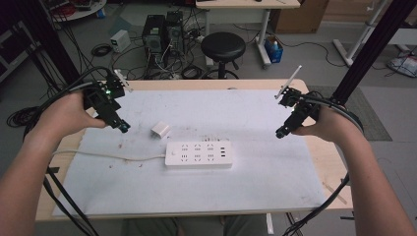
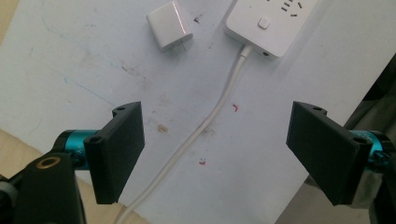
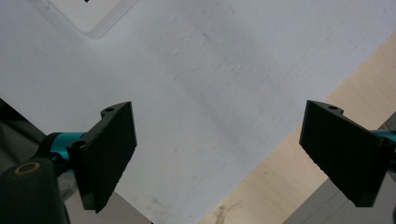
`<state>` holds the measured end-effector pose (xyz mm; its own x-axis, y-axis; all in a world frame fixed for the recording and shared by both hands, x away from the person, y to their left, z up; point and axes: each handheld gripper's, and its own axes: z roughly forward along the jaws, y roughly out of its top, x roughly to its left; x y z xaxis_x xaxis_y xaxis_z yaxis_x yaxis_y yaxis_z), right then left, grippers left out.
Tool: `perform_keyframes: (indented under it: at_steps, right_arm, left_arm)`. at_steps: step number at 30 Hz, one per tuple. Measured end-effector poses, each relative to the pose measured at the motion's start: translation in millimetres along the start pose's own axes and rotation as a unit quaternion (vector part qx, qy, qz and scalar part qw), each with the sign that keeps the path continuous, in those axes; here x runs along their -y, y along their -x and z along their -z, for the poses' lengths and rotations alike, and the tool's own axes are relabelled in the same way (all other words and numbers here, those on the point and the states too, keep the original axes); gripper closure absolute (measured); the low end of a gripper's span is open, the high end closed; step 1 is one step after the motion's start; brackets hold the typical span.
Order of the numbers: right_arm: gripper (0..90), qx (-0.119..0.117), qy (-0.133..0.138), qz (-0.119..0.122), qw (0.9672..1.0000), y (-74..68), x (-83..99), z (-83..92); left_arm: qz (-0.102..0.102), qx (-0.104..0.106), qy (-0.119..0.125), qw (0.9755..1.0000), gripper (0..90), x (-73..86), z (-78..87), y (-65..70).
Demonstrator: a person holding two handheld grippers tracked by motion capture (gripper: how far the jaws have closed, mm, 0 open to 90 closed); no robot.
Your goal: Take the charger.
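Hovering w/ both tongs spread wide and empty, your left gripper point(image 1: 124, 127) sits nearest the white charger block point(image 1: 160, 130) (just beside it, twd table centre), power strip point(image 1: 198, 154) long axis running left-right, right gripper point(image 1: 280, 132) well apart.

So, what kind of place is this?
Probably a lab or workshop: computer towers and loose cables sit on the floor behind the table, beside a black stool.

A lab: computer towers point(image 1: 162, 32), tangled floor cables point(image 1: 101, 49), black stool point(image 1: 223, 47).
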<state>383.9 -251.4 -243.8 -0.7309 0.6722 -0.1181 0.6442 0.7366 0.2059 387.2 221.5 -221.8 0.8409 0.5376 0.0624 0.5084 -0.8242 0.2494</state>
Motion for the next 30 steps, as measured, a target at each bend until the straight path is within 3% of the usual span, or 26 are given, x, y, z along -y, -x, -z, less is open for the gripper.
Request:
perform_keyframes:
  at_steps: [10, 13, 22, 30]
  right_arm:
    - [10.4, -0.006, 0.005, -0.002, 1.0000, 3.4, 3.1, -5.6]
    - [10.4, -0.005, 0.007, -0.006, 0.9999, 5.2, 3.8, -6.7]
    - [10.4, -0.007, 0.011, -0.012, 0.9998, 9.3, 6.2, -13.0]
    - [10.4, -0.010, 0.009, -0.018, 0.9997, 12.3, 10.7, -19.8]
  left_arm:
    - [0.026, 0.002, 0.008, 0.9996, 19.3, -11.4, -17.9, -4.9]
    - [0.046, 0.007, 0.016, 0.9988, 19.3, -17.9, -27.8, -8.9]
    - [0.098, 0.014, 0.003, 0.9950, 19.3, -39.4, -69.8, -19.6]
    - [0.130, 0.025, -0.017, 0.9911, 19.3, -49.0, -117.1, -31.3]
